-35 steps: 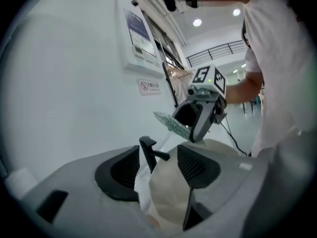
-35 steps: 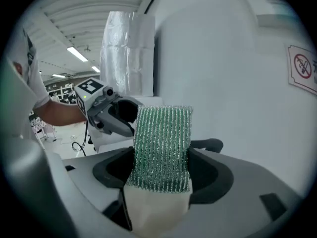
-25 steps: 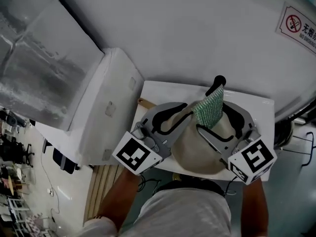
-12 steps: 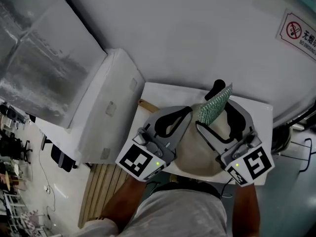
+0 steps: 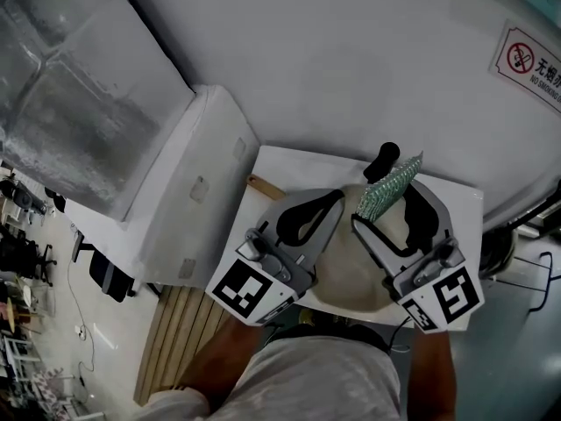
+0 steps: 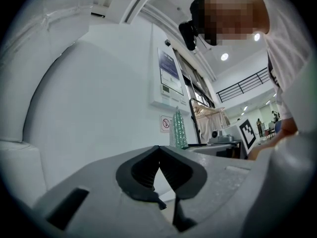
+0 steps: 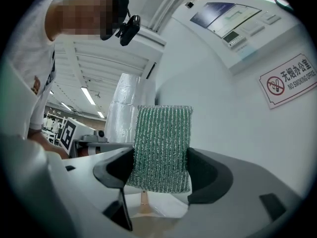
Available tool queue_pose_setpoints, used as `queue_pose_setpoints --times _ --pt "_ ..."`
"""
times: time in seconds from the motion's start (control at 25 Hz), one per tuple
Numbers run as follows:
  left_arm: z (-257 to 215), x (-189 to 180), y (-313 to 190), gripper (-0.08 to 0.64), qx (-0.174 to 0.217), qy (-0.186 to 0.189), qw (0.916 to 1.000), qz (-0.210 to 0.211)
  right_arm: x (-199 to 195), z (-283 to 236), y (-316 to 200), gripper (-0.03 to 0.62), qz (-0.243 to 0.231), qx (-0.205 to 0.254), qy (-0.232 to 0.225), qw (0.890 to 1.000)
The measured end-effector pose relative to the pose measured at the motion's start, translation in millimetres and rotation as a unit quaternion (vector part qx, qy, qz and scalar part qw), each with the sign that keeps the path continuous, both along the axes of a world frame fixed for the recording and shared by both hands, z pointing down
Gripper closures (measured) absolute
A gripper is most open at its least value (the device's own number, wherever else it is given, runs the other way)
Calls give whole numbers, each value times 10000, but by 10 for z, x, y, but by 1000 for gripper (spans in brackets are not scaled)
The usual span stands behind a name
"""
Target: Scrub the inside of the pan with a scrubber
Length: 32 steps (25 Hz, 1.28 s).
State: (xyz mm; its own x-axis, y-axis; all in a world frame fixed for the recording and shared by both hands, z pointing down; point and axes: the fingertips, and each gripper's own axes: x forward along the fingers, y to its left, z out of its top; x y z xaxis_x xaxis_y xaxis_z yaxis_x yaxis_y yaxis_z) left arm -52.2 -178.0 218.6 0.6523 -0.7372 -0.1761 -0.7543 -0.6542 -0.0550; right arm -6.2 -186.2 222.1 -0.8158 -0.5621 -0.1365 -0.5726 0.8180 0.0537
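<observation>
Poised over the pan (image 5: 349, 272).
Clamping green scrubber (image 7: 161, 143) in right gripper (image 7: 158, 168), with left gripper (image 6: 159, 151) just closed on nothing.

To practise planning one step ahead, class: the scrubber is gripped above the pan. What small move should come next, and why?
Probably tip the right tongs downward until the scrubber meets the inside of the pan. They are clamped on the scrubber, which appears to be held clear of the pan, touching nothing.
</observation>
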Motion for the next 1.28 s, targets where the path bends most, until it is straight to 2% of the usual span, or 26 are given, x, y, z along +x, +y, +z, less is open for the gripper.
queue_pose_setpoints --times 1.28 --pt "27 33 -23 545 -43 -82 10000 -39 41 57 -18 253 7 -7 75 10000"
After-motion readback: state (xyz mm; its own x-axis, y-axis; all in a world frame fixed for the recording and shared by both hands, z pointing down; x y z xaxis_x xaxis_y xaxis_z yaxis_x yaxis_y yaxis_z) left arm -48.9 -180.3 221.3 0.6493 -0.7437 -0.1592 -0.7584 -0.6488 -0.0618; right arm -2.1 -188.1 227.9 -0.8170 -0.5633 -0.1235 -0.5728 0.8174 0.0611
